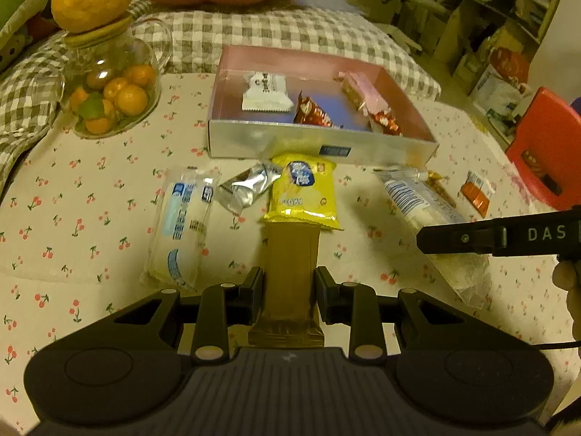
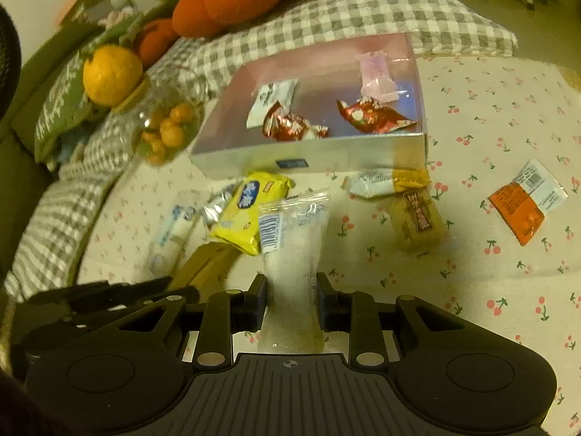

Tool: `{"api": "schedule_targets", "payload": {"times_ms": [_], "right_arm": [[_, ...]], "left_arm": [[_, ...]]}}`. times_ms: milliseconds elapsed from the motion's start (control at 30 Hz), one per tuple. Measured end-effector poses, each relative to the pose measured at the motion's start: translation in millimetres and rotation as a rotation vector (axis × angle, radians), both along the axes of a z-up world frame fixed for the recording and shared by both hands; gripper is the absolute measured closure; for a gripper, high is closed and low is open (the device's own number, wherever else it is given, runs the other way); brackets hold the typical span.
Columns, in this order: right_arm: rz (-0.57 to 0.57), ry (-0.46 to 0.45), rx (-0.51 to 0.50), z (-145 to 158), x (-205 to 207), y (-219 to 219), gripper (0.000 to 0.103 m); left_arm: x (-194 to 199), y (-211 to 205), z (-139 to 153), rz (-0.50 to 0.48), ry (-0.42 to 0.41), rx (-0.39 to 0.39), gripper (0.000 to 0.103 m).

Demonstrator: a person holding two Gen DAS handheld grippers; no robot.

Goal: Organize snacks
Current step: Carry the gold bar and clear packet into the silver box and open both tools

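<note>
My left gripper point(image 1: 289, 290) is shut on a brown snack bar point(image 1: 290, 272), whose far end reaches the yellow packet point(image 1: 303, 190) on the tablecloth. My right gripper point(image 2: 290, 290) is shut on a long clear packet point(image 2: 296, 254) with a barcode, held just above the table. Behind both stands the silver box point(image 1: 319, 141), open on top, holding a white packet point(image 1: 267, 92), red wrappers point(image 1: 312, 112) and a pink packet point(image 1: 359, 89). In the right wrist view the same box point(image 2: 308, 156) is straight ahead and the brown snack bar point(image 2: 207, 265) lies at lower left.
Loose on the cherry-print cloth lie a silver wrapper point(image 1: 248, 185), a white-and-blue packet point(image 1: 181, 225), a gold-brown packet point(image 2: 417, 221), a white-and-gold packet point(image 2: 381, 181) and an orange packet point(image 2: 523, 207). A glass jar of oranges point(image 1: 109, 91) stands left of the box. A checked cushion lies behind.
</note>
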State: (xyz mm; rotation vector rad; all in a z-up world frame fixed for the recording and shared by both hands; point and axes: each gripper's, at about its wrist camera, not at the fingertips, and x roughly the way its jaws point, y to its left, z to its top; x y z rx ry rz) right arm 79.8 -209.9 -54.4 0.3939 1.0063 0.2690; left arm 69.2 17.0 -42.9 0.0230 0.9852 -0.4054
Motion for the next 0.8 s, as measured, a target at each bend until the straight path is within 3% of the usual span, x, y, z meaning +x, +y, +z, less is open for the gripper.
{"api": "schedule_targets", "payload": {"times_ms": [467, 800], "right_arm": [[-0.086, -0.031, 0.088, 15, 23, -25, 0.077], [-0.135, -0.060, 0.167, 17, 50, -32, 0.077]], "left_arm": [[17, -11, 14, 0.035, -0.017, -0.063, 0.075], [45, -14, 24, 0.111, -0.061, -0.097, 0.075]]}}
